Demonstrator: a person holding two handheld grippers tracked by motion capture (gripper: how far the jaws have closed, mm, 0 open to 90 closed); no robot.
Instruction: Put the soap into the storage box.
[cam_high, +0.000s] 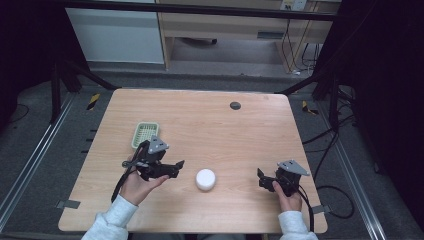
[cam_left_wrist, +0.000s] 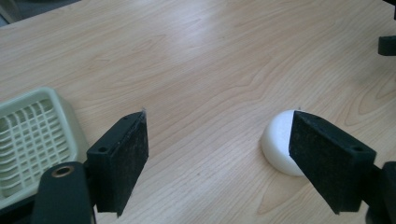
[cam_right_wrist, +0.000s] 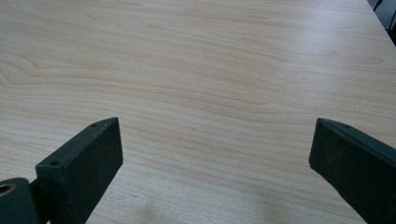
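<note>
The left tool (cam_high: 172, 167) gapes wide and empty, just left of the white puck (cam_high: 205, 179). The right tool (cam_high: 263, 180) is equally wide open, holding nothing, over bare desk (cam_high: 225, 135).

Surface (cam_high: 225, 130) looks like smooth light wood laminate, white puck (cam_high: 205, 179) matt, basket (cam_high: 145, 134) pale green plastic lattice.

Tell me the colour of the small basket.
Pale green basket, clearest in the left gripper view.

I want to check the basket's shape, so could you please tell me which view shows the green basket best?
The high view: the whole green basket lies unobstructed on the table, just beyond the left gripper. The left gripper view gives a closer look at its grid floor, but crops it at the frame's edge.
</note>
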